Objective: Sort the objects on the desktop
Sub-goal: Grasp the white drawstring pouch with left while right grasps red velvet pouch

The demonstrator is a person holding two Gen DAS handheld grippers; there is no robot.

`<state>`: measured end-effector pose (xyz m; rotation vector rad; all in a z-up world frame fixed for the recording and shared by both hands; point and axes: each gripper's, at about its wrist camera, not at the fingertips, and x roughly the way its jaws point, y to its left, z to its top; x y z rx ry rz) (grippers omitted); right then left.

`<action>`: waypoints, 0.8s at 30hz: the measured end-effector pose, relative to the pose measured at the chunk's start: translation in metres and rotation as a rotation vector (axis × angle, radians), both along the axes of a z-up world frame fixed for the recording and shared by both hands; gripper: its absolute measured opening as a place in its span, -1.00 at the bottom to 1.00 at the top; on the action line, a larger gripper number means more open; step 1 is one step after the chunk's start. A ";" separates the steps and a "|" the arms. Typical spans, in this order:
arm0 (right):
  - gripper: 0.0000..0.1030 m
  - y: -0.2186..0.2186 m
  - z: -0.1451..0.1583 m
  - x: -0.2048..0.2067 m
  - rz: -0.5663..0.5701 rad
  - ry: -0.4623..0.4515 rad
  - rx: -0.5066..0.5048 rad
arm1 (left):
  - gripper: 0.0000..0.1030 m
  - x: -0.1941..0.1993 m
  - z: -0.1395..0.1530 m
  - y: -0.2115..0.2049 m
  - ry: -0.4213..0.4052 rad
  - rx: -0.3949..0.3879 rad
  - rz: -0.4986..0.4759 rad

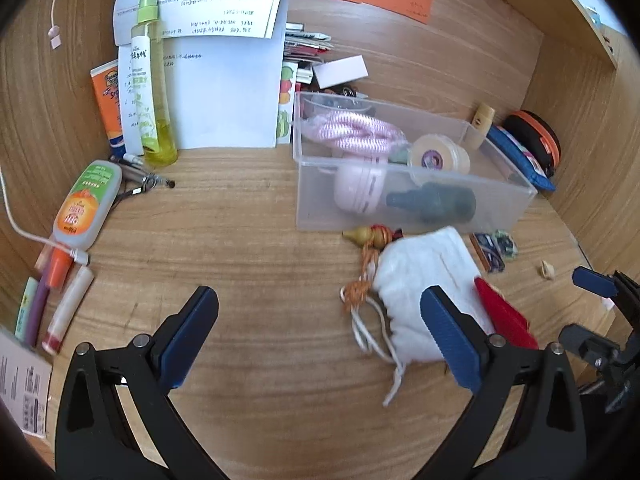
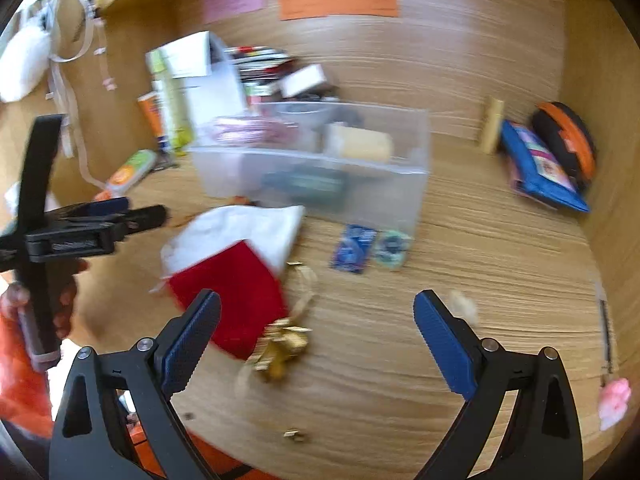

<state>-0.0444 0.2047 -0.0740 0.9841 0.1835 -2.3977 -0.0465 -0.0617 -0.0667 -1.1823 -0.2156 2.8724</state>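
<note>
A clear plastic box (image 1: 416, 212) (image 2: 404, 184) stands mid-desk holding a pink cord, a tape roll (image 1: 440, 156), a pink case and a dark bottle (image 1: 436, 202). In front of it lie a white drawstring pouch (image 1: 420, 280) (image 2: 240, 228), a red pouch (image 1: 504, 316) (image 2: 228, 300) and a small gourd charm (image 1: 368, 236). My left gripper (image 1: 320, 340) is open and empty, its right finger over the white pouch. My right gripper (image 2: 316, 340) is open and empty above gold ribbon (image 2: 284, 348) beside the red pouch; it also shows in the left wrist view (image 1: 596, 284).
A spray bottle (image 1: 152, 80), orange tube (image 1: 106, 108), papers (image 1: 224, 80) and a lotion bottle (image 1: 86, 204) stand at the left. Pens lie by the left wall. Two small packets (image 2: 368, 250), a blue pouch (image 2: 540, 168) and an orange-black case (image 2: 568, 140) sit to the right.
</note>
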 end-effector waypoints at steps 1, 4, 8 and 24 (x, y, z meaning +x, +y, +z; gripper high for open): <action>0.87 -0.005 -0.002 0.001 0.019 -0.003 0.005 | 0.99 0.002 -0.001 0.000 -0.003 0.001 -0.001; 0.87 -0.019 -0.015 -0.004 0.050 -0.032 0.032 | 0.99 0.007 -0.004 0.003 -0.015 0.001 -0.008; 0.87 -0.024 -0.032 -0.016 0.068 -0.118 0.004 | 0.99 0.013 -0.008 0.008 -0.029 0.006 -0.027; -0.32 -0.021 -0.041 -0.014 0.091 -0.093 0.030 | 0.99 -0.001 -0.006 0.037 -0.047 0.022 -0.098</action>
